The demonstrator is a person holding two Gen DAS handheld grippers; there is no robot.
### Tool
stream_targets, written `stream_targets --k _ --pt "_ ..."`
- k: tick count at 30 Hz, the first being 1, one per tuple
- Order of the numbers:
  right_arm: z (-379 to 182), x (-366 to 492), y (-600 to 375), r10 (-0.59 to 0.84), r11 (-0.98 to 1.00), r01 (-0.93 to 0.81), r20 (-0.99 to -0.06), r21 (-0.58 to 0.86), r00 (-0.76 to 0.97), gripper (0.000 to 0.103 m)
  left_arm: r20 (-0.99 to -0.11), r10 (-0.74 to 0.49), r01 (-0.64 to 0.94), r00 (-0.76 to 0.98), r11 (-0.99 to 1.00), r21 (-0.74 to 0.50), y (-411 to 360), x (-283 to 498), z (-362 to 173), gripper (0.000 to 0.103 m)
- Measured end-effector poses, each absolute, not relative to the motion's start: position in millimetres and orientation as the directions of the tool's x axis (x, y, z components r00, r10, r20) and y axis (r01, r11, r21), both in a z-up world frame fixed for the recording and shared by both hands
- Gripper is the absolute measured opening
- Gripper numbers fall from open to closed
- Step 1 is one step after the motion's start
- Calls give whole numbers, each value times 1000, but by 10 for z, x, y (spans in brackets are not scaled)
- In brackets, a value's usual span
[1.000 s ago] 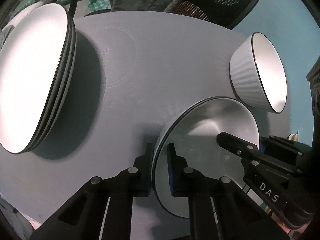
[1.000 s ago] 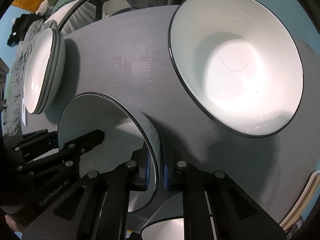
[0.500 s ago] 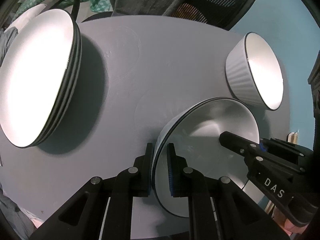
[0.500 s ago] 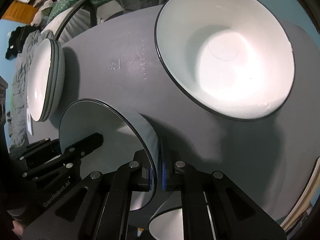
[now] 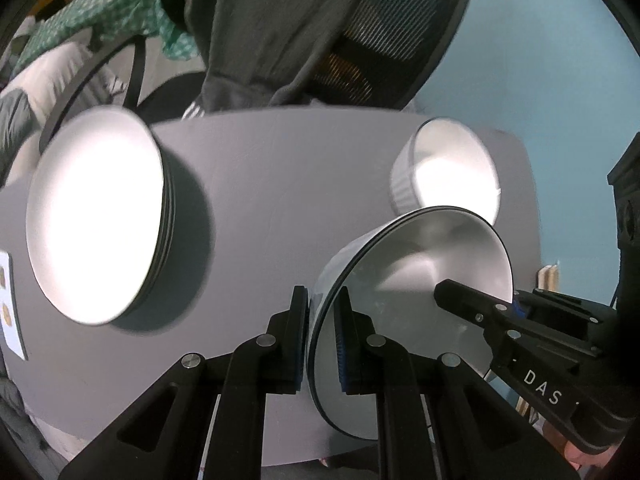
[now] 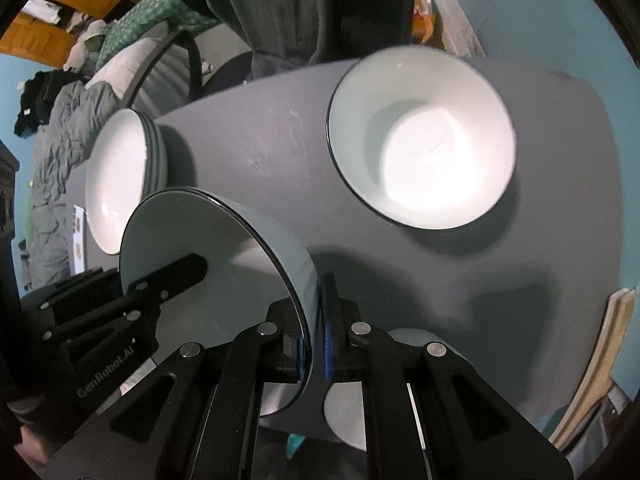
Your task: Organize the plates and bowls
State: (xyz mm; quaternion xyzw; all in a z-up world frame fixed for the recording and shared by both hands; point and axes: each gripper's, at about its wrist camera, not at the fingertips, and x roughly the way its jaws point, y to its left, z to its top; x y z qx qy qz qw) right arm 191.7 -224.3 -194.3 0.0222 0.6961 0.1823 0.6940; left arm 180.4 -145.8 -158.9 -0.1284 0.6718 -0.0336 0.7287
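Both grippers hold one white black-rimmed plate (image 5: 408,280) above the grey table (image 5: 280,184). My left gripper (image 5: 322,336) is shut on its left rim. My right gripper (image 6: 314,336) is shut on its right rim, and the plate also shows in the right wrist view (image 6: 216,276). A stack of white plates (image 5: 96,216) sits at the table's left, also visible in the right wrist view (image 6: 116,184). A white ribbed bowl (image 5: 448,172) sits at the far right; the right wrist view shows its inside (image 6: 424,160).
A black mesh office chair (image 5: 360,32) draped with a dark garment stands behind the table. Another white dish (image 6: 348,408) lies under the right gripper at the table's near edge. Bedding and clothes (image 6: 60,120) lie at the left. Teal wall behind.
Both grippers have lifted the held plate up and back from the table; the plate stack and the ribbed bowl now look smaller and farther away.
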Motion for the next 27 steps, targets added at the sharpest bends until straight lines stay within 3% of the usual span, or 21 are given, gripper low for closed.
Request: stream_targets --k 13,27 --pt "-1694 2241 -2606 286 951 -135 -957 278 49 7 -965 -224 9 138 974 -225 -1871 2406 -1465 12" --pt "-1866 2598 -2955 263 964 -61 -963 259 58 7 -977 -192 79 88 980 -185 -2167 2748 -1720 12"
